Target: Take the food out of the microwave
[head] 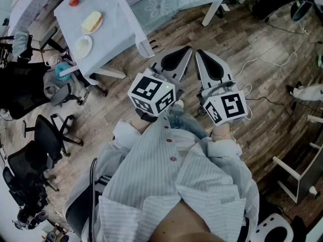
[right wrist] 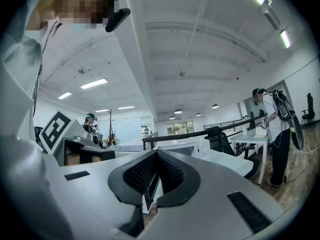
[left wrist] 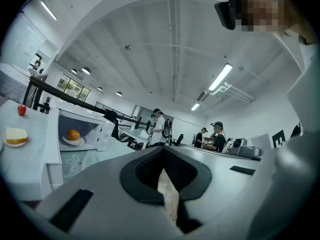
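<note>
White-grey left gripper [head: 185,52]: jaws closed together, nothing between them. Right gripper [head: 201,54]: jaws likewise closed, empty, just beside the left, over wood floor [head: 252,49]. Orange [left wrist: 73,134]: on plate [left wrist: 75,142], centre of open microwave [left wrist: 96,125], toward the far edge of the table [left wrist: 85,165], well apart from both grippers.

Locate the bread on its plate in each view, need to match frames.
Head view: bread upper left, on the white table.
Left gripper view: far left edge, on the same table.
Right gripper view: not in it.
Shared landmark: the small red fruit, on that table beyond the bread in both views that show it.
</note>
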The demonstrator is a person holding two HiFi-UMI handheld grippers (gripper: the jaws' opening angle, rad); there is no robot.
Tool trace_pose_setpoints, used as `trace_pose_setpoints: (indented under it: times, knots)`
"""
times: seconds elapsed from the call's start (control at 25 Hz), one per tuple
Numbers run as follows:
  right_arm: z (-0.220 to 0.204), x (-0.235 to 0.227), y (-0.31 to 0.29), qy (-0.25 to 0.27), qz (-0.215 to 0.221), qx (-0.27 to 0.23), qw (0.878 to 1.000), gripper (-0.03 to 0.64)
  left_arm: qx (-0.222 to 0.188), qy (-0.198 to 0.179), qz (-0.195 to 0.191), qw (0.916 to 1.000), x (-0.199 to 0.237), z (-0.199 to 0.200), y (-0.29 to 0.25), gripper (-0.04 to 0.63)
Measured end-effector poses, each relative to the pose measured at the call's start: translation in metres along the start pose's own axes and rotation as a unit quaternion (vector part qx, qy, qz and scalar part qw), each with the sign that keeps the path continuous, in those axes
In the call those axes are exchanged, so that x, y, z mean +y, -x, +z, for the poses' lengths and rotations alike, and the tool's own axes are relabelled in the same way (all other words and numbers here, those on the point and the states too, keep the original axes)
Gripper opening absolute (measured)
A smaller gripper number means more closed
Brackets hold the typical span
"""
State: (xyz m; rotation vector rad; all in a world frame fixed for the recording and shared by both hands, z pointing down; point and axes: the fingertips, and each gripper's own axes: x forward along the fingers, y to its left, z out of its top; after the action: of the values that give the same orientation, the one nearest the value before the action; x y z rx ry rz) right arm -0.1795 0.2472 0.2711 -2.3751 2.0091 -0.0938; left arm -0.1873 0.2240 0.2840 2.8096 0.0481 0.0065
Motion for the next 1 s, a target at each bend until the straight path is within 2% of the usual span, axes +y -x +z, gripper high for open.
trace_pose_setpoints:
  times: [0.64, 1.0]
  knots:
    - [-0.003, -0.007, 0.037, -0.016, 0.012, -0.016, 1.000, 0.032, 0.001, -0.001, 0.031, 0.9995, -0.028, -0.021, 0.005, 0.008]
    - [-0.008, -0.034, 0.027, -0.030, 0.021, -0.008, 0.999, 0.032, 0.006, 0.004, 0.042, 0.9991, -0.018, -0.024, -0.025, 0.008]
